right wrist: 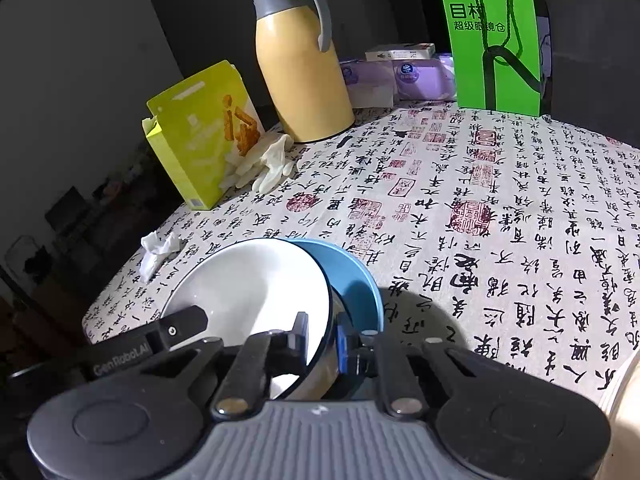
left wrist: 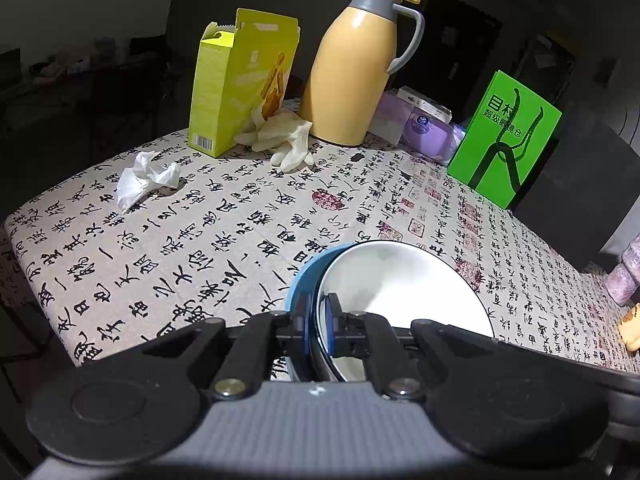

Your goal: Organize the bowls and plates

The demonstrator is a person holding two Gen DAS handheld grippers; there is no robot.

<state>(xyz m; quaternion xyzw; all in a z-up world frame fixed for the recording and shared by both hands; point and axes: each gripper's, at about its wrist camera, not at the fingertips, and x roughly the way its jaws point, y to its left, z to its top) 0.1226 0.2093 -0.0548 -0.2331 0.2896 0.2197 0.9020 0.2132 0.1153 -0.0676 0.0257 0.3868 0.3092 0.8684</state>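
- Left gripper [left wrist: 319,330] of mine is clamped tight on the near rims of both dishes at once: one pad sits outside the blue bowl [left wrist: 298,292], the other inside the white bowl [left wrist: 400,284] nested in it.
- Right gripper [right wrist: 322,338] is closing on the white bowl's [right wrist: 248,284] opposite rim, one pad inside it and the other in the gap next to the blue bowl [right wrist: 354,280]; I cannot tell whether the pads press yet.
- Both dishes look like glazed ceramic to me: stiff, fairly heavy, slick at the rim, and likely to chip if knocked together.
- I judge the rim the only place to take hold, gripped squarely so nothing slides.
- Measured from the yellow jug [left wrist: 356,68], the nested pair sits well towards me on the patterned worktop [left wrist: 200,240], far from the jug's base.
- The white bowl lies tilted inside the blue one, not seated level.
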